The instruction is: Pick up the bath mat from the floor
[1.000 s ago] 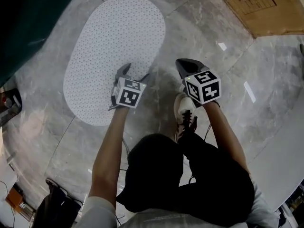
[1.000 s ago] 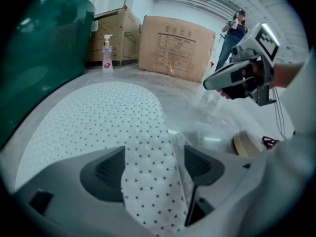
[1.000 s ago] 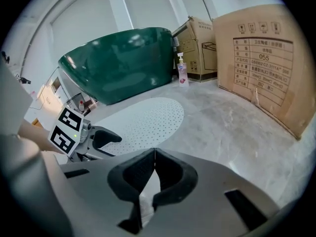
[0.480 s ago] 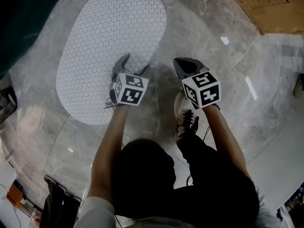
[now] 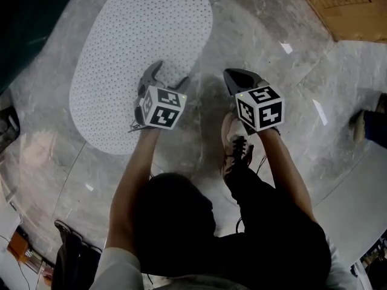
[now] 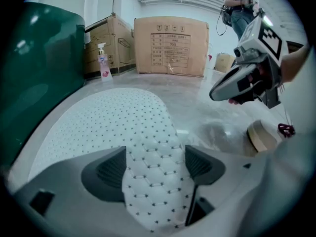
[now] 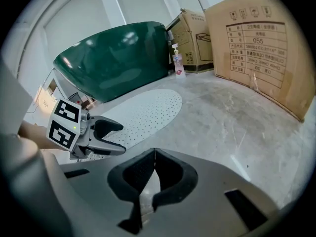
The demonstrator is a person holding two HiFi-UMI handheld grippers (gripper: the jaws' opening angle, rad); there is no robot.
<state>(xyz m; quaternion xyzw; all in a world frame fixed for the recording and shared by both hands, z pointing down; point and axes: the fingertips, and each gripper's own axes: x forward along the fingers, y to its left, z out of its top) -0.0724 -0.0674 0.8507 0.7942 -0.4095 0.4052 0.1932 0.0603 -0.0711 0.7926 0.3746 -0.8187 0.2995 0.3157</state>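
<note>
The white oval bath mat (image 5: 133, 47) with small dark dots lies flat on the grey marble floor, up and left in the head view. My left gripper (image 5: 170, 77) hovers over the mat's near right edge. Its jaws stand open, and the mat (image 6: 123, 122) shows in the gap between them in the left gripper view, not gripped. My right gripper (image 5: 234, 77) is to the right of the mat over bare floor, shut with nothing in it; in its own view the right gripper's (image 7: 154, 166) pads meet. The left gripper (image 7: 94, 137) and mat (image 7: 148, 110) also show there.
A dark green tub (image 7: 113, 58) borders the mat on the left. Cardboard boxes (image 6: 170, 46) and a pump bottle (image 6: 103, 60) stand beyond it. My shoe (image 5: 234, 147) is below the right gripper. Another person's foot (image 5: 361, 124) is at the right edge. Cables (image 5: 72, 240) lie bottom left.
My left gripper has shifted a little forward along the mat's edge. The right gripper has barely moved. A foot has come into the head view's right edge. The mat still lies flat.
</note>
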